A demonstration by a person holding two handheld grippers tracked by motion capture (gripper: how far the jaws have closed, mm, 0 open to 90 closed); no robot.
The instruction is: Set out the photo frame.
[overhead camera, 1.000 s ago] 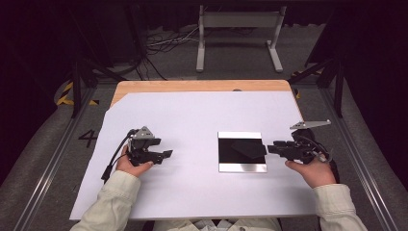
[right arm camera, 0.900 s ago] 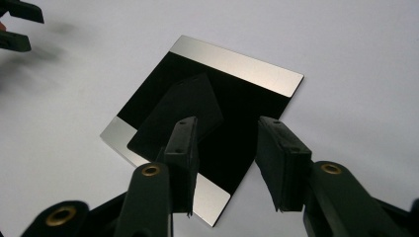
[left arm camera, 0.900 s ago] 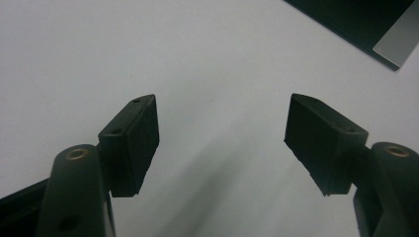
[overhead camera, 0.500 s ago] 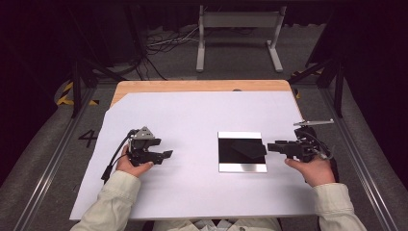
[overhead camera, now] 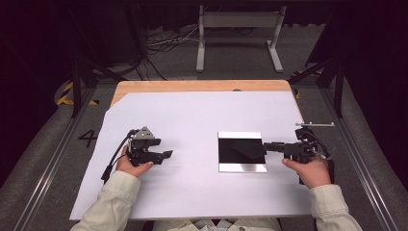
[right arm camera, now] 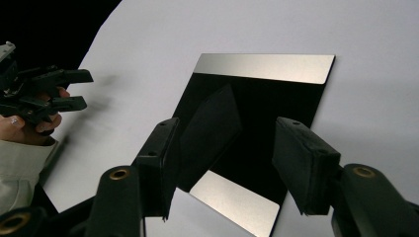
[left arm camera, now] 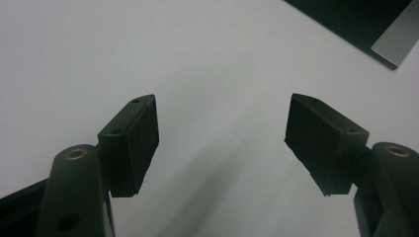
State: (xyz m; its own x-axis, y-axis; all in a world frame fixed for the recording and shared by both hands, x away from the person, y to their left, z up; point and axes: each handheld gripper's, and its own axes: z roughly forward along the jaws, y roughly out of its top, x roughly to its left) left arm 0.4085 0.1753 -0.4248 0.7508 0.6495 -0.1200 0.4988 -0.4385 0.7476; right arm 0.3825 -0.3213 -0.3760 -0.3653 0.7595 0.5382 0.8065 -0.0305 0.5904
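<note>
The right claw (overhead camera: 266, 146) is reaching in with jaws that have just been opening wide and empty over the right edge of the single mirror-like black plate (overhead camera: 242, 151) lying right of centre on the white tabletop (overhead camera: 192, 115), probably calling next for a close on that edge, while the left claw (overhead camera: 166, 154), one of two, is resting open at lower left.

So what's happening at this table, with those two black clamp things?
A person sits at a table covered by a white sheet, holding a two-jaw gripper in each hand. The right gripper is at the right edge of a shiny square plate that lies flat on the sheet; its jaws have just been opening and stand wide, gripping nothing. The left gripper rests apart from the plate, open and empty.
</note>
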